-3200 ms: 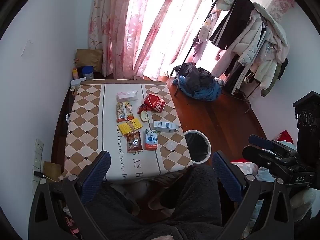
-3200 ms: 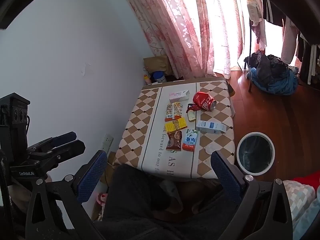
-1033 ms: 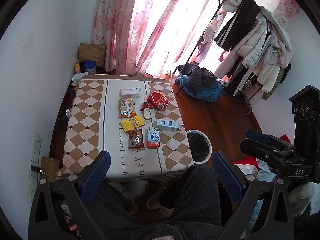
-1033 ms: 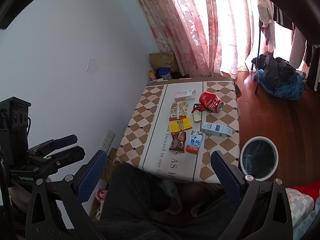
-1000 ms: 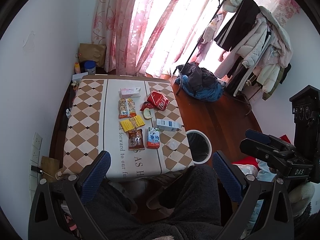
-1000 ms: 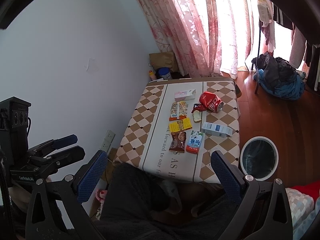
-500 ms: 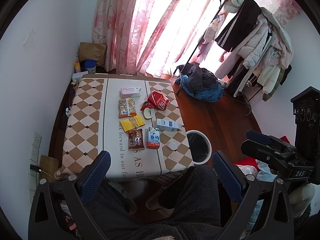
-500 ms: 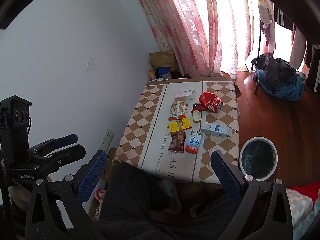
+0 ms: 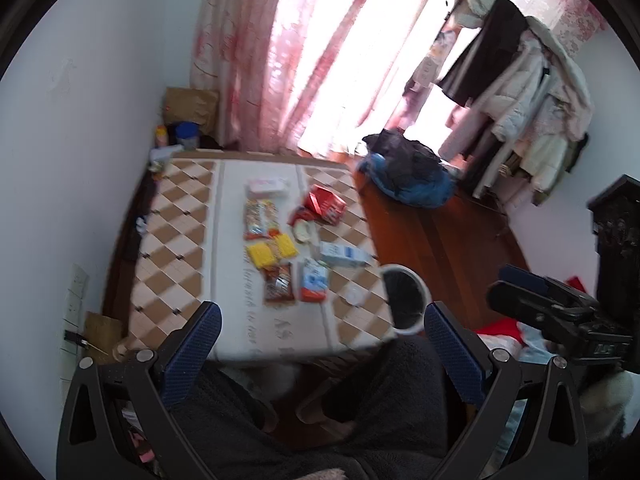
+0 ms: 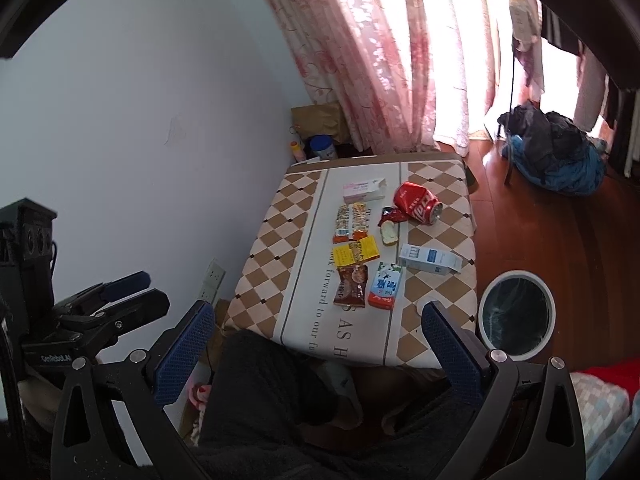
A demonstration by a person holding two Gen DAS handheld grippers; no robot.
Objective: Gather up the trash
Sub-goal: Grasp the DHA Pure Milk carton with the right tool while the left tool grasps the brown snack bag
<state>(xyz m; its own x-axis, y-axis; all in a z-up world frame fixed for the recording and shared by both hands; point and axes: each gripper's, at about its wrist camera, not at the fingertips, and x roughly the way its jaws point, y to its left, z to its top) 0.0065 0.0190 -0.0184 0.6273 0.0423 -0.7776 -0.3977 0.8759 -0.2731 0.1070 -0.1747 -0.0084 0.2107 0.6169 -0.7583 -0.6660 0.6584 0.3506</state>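
I held both tools high and well back from the table (image 10: 280, 216), over the person's lap; the left gripper (image 9: 320, 340) had its jaws spread wide with nothing between them, and so did the right gripper (image 10: 316, 336). The trash sat in a cluster near the table's middle: a crushed red can (image 10: 416, 204) at about one o'clock of the group, a milk carton (image 10: 430, 258) at four o'clock near the table edge, a brown wrapper (image 10: 351, 286) and a blue-and-orange pouch (image 10: 385, 285) side by side at six o'clock. The bin (image 10: 516, 316) stood on the floor just beside the table's near right corner. My worry was the flat wrappers: lying flush on the cloth, they could slide or pinch the cloth instead. The can, on its side, might roll off toward the floor if nudged.
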